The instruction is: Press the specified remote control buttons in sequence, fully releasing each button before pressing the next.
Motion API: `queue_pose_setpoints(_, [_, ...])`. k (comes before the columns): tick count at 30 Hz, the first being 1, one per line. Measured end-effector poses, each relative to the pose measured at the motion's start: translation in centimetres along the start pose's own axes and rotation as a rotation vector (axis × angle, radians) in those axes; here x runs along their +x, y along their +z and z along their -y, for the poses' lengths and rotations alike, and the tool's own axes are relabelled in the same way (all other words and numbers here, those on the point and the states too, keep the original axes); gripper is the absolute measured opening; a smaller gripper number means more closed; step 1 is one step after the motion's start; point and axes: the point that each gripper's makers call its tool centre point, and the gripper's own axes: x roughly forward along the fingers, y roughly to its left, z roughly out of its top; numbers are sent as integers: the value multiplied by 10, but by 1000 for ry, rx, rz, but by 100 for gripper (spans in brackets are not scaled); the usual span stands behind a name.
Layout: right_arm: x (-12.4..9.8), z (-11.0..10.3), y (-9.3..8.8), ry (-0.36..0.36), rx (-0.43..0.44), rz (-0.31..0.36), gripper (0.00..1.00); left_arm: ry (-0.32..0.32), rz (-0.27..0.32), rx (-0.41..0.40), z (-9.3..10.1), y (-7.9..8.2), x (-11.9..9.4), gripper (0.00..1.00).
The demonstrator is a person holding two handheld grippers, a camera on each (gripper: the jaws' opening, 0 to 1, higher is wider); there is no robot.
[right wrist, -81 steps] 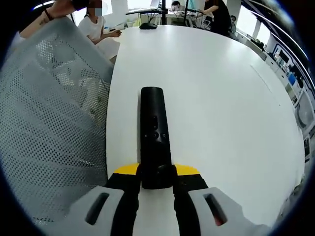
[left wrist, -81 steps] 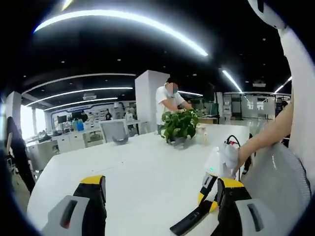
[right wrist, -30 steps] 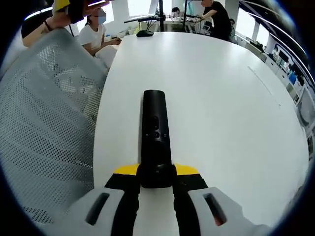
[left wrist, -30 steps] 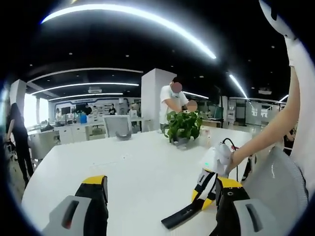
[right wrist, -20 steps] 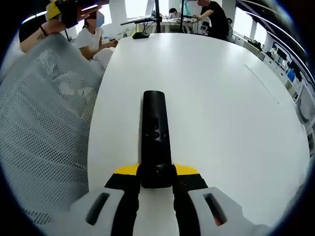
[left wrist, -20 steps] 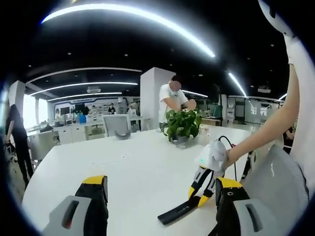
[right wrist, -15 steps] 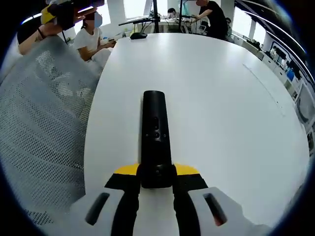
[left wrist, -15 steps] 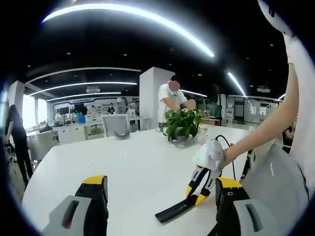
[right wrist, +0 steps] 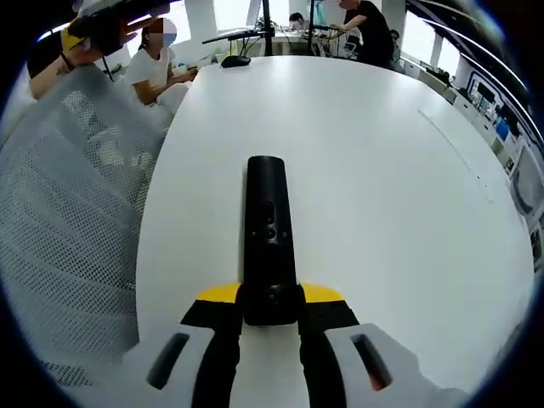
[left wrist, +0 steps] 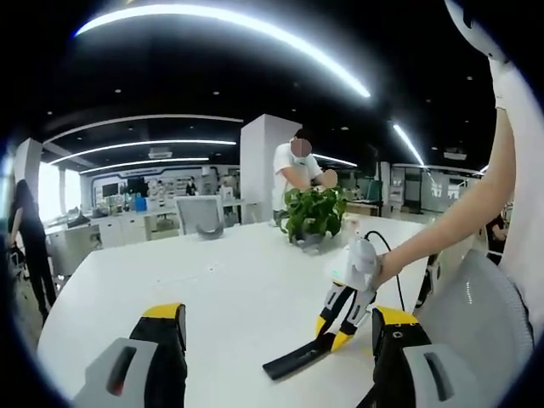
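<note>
My right gripper (right wrist: 270,302) is shut on the near end of a black remote control (right wrist: 266,229), which points straight ahead above the white table (right wrist: 382,170) with its buttons facing up. In the left gripper view a person's hand brings that same right gripper (left wrist: 336,319) in from the right, the remote (left wrist: 293,361) sticking out low and to the left over the table (left wrist: 212,289). My left gripper (left wrist: 276,314) stands open, jaws wide apart with nothing between them. The left gripper (right wrist: 106,25) also shows at the top left of the right gripper view.
A grey mesh chair back (right wrist: 59,229) stands close at the table's left edge, also seen as the chair (left wrist: 476,314). A potted plant (left wrist: 313,217) sits mid-table with a standing person (left wrist: 293,174) behind it. A seated person (right wrist: 157,59) is at the far end.
My right gripper has carried the remote further out over the table and away from the chair. The grip on the remote is unchanged, and the left gripper has stayed open.
</note>
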Motion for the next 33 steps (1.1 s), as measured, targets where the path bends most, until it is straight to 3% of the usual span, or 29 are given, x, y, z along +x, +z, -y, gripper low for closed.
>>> queue_pose_setpoints(33, [1, 27, 1, 10, -44, -59, 24, 31, 6, -11, -8, 0, -3, 95])
